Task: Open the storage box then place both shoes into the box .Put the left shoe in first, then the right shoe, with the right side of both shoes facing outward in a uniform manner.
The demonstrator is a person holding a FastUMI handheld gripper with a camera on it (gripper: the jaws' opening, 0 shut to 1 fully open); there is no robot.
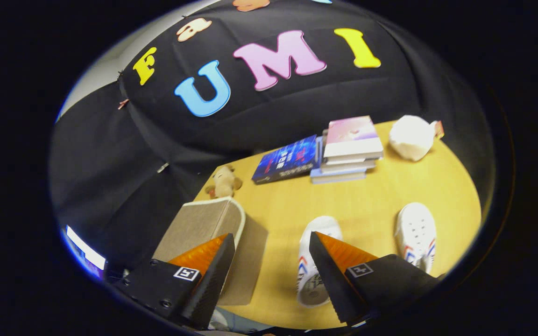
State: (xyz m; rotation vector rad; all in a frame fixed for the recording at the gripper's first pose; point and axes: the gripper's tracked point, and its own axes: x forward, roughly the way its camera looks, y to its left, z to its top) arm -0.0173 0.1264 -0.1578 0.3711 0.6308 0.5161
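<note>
My gripper (271, 245) is open and holds nothing, hovering above the wooden table (381, 196). Under its left finger stands the beige fabric storage box (210, 233), lid closed. One white shoe (313, 261) with red and blue side stripes lies just beside and partly under the right finger. The second white shoe (416, 235) lies further right, beyond that finger. Both shoes point away from me with their toes toward the books.
A stack of books (350, 149) and a blue book (287, 161) leaning on it sit at the table's far side. A white plush toy (411, 137) lies to their right. A small tan plush (224, 182) sits behind the box.
</note>
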